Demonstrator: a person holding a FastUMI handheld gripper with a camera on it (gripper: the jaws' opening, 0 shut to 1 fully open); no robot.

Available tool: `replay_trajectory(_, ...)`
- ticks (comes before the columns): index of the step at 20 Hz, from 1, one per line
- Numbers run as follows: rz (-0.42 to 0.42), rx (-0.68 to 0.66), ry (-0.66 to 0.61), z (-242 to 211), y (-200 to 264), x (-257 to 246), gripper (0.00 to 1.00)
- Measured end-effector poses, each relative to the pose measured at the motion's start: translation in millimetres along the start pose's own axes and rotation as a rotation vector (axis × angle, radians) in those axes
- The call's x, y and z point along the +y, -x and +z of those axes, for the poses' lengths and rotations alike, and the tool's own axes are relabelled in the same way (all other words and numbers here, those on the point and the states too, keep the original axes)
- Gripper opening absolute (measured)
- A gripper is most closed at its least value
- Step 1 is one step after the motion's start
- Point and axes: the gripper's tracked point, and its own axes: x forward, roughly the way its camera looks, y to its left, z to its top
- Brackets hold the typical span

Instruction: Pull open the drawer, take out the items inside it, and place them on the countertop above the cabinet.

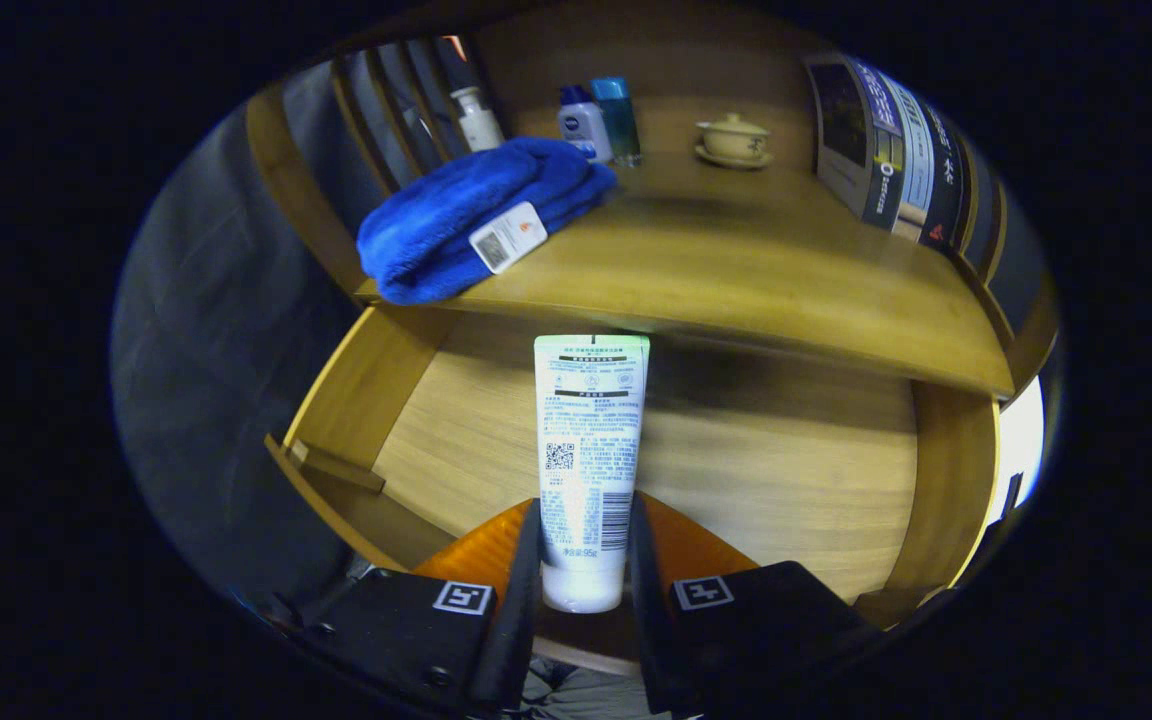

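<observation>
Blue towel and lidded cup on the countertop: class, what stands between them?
Between the blue towel and lidded cup, the gripper view shows two small bottles, toward the back.

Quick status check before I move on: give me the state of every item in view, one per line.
Drawer: pulled open.
Tube: gripped near its cap end, pointing away from the gripper over the drawer.
Gripper: jaws shut on the tube, one on each side.
Blue towel: folded, on the countertop's corner.
Countertop: holds towel, bottles, lidded cup.
Lidded cup: lid on, on saucer.
</observation>
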Motion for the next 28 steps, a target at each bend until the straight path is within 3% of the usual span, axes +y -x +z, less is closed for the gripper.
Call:
replay_trajectory(6, 0.016, -0.146, 0.053, 46, 31, 0, 0.52)
replay_trajectory(9, 0.020, -0.261, -0.010, 92, 42, -4, 0.52)
replay_trajectory(17, -0.031, -0.364, -0.167, 168, 0, -45, 0.52)
replay_trajectory(22, -0.131, -0.329, -0.098, 189, -30, -74, 0.52)
replay_trajectory(28, -0.179, -0.301, -0.143, 194, -54, -88, 0.52)
